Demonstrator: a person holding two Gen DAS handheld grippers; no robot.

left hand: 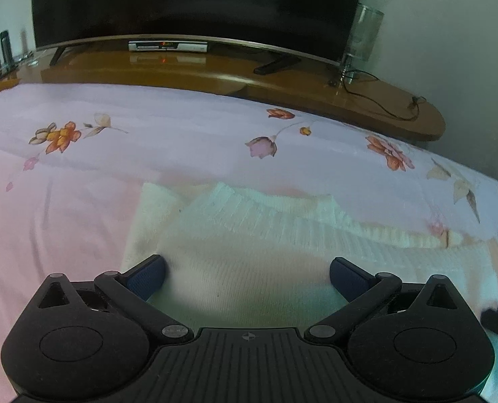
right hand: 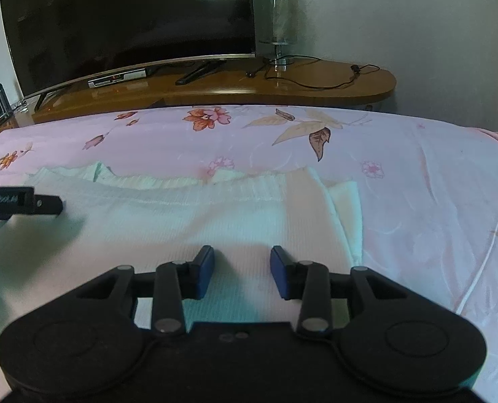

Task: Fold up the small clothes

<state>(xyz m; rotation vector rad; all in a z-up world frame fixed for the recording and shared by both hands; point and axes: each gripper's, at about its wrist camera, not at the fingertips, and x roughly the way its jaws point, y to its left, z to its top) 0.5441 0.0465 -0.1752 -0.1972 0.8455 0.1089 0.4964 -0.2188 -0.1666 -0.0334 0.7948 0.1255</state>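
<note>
Black left gripper (left hand: 247, 277) and right gripper (right hand: 242, 268) hovered with blue pads apart, empty, over a white ribbed-knit garment (left hand: 249, 235) spread flat ahead on the pink floral bedsheet (left hand: 64, 201).

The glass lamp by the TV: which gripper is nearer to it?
Right, probably. The right gripper is over the garment's right side, the lamp's side; the left gripper is over its left side.

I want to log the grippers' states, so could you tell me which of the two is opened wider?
The left gripper: its pads are spread far apart over the white garment, while the right gripper shows a much narrower gap.
</note>
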